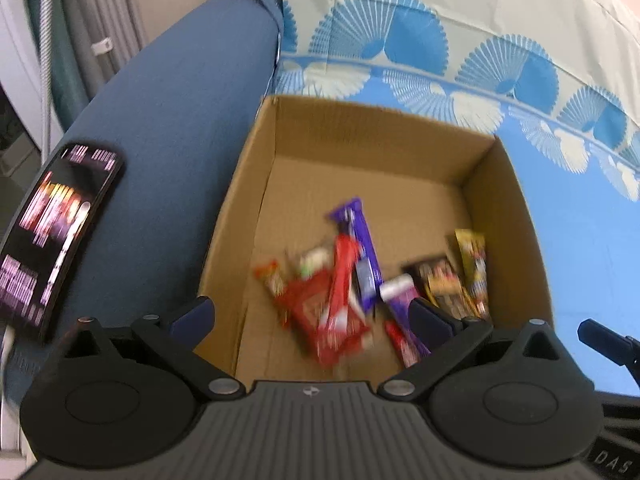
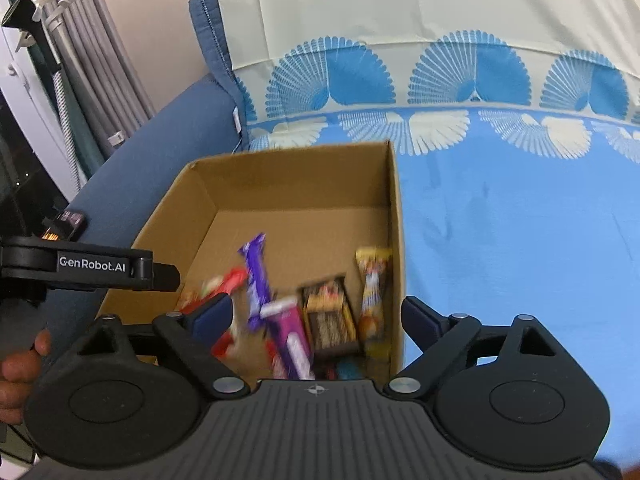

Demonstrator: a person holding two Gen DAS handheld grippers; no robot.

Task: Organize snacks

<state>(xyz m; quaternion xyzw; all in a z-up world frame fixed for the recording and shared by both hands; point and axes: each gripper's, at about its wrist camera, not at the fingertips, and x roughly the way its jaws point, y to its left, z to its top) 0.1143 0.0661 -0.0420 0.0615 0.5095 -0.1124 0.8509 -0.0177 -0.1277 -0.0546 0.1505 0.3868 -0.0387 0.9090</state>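
An open cardboard box [image 1: 360, 132] [image 2: 288, 184] sits on a blue patterned bedsheet. Inside lie several wrapped snacks: a purple bar [image 1: 360, 248] [image 2: 256, 276], red packets [image 1: 332, 312], a pink-purple bar [image 2: 290, 336], a brown packet [image 1: 440, 284] [image 2: 330, 320] and a yellow bar [image 1: 474, 264] [image 2: 372, 292]. My left gripper [image 1: 312, 312] is open and empty above the box's near edge. My right gripper [image 2: 316, 316] is open and empty over the box's near right side. The left gripper also shows at the left of the right wrist view [image 2: 92, 268].
A lit phone [image 1: 52, 236] lies on the blue sofa arm [image 1: 168, 140] left of the box. Cream and blue sheet [image 2: 520, 220] spreads right of the box. Curtains and a white appliance [image 2: 24, 92] stand far left.
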